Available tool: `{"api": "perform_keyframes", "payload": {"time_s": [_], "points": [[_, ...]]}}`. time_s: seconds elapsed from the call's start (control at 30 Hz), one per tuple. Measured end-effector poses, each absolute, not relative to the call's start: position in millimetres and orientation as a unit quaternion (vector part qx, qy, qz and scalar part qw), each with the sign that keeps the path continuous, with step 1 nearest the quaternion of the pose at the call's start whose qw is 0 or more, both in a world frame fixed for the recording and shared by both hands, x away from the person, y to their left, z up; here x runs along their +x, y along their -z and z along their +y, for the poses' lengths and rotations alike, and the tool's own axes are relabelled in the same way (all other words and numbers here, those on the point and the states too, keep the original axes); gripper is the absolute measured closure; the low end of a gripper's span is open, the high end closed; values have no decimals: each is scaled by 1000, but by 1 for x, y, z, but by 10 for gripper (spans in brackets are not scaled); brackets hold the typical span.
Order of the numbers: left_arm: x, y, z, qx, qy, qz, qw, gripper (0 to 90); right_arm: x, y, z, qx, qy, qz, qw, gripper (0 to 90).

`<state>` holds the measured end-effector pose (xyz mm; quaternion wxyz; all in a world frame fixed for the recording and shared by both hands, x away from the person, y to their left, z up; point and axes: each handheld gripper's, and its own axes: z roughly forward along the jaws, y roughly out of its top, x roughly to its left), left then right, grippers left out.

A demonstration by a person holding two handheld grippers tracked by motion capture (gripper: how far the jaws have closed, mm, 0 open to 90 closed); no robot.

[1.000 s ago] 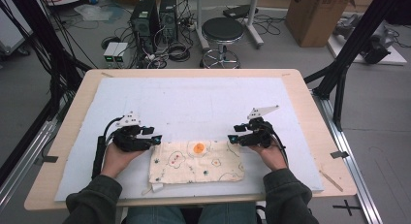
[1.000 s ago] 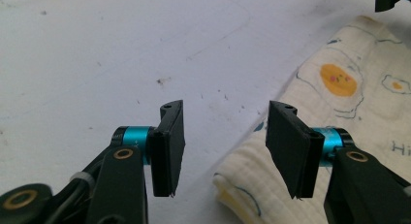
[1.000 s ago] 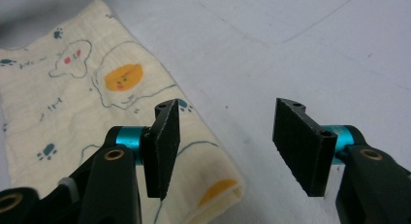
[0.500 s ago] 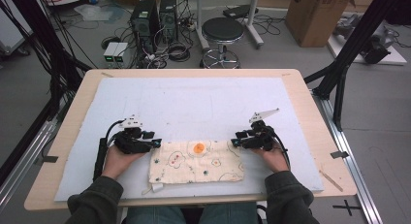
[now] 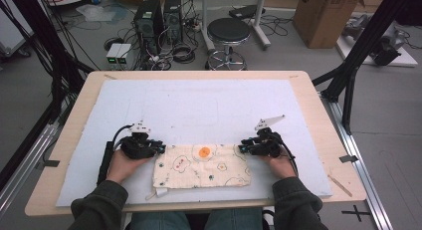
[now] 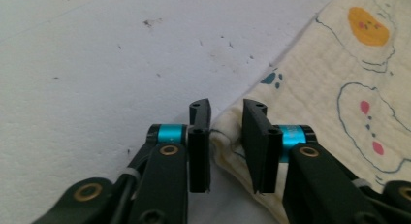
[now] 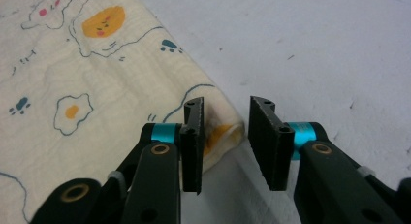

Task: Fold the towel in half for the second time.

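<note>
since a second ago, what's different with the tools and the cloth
Both tools have just been closing their jaws on the far corners of the cloth: the left tool with its corner between the jaws, the right tool likewise, gaps showing beside the fabric. The hands barely shifted. The cloth lies flat in the same spot on the white mat.

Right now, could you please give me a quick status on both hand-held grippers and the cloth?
Left hand-held gripper, right hand-held gripper: jaws just closing, a cloth corner between each, gaps still showing. Cloth flat on white mat. Nothing in the way.
</note>
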<state>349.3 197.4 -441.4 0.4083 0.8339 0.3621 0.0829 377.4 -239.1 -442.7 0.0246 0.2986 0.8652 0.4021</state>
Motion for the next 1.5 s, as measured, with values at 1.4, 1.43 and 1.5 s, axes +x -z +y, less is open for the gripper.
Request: {"api": "perform_keyframes", "payload": {"time_s": [1.4, 1.43, 1.5], "points": [[343, 434, 201, 822, -106, 363, 426, 852, 374, 437, -243, 294, -424, 856, 19, 824], [343, 434, 201, 822, -109, 363, 426, 852, 374, 437, -243, 293, -425, 856, 18, 824], [343, 433, 202, 818, -112, 364, 431, 852, 375, 437, -242, 293, -428, 855, 21, 824]]}}
